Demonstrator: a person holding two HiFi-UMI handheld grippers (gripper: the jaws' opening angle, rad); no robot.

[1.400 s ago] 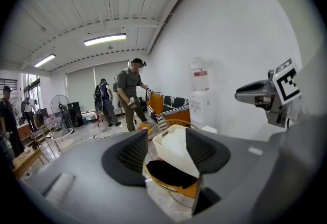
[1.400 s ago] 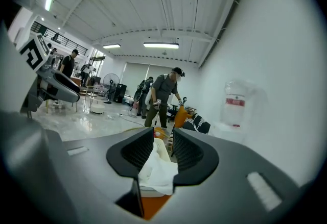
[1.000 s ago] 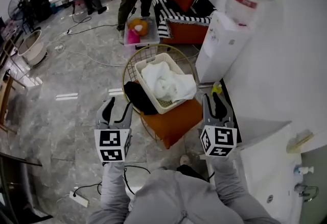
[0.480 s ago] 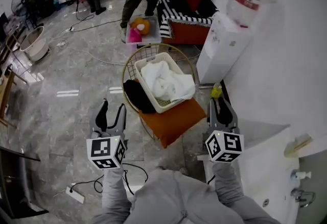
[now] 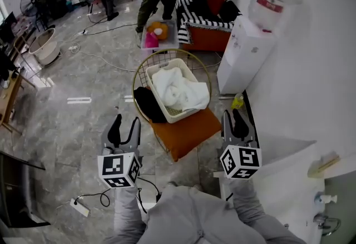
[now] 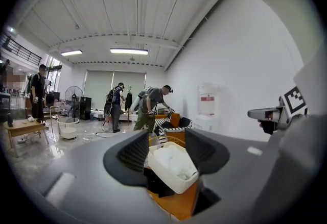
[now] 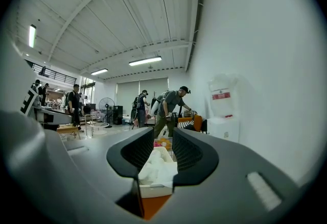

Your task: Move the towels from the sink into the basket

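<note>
Grey stone floor (image 5: 67,132): orange stand (image 5: 186,133), maybe stool, under white basket (image 5: 158,98); power strip (image 5: 78,208), water dispenser (image 5: 245,54) alongside.

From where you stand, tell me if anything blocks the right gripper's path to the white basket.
Nothing visible does. The right gripper, empty, points at the white basket, which shows unobstructed through its parted jaws in the right gripper view. Towels already lie in it.

Person in a light grey long-sleeved top (image 5: 192,212), left sleeve (image 5: 125,209), right sleeve (image 5: 251,210), grey left gripper (image 5: 125,122) and right gripper (image 5: 233,115) with black ribbed pads (image 6: 134,154), a white cube (image 5: 118,169) on each bearing black square markers
</note>
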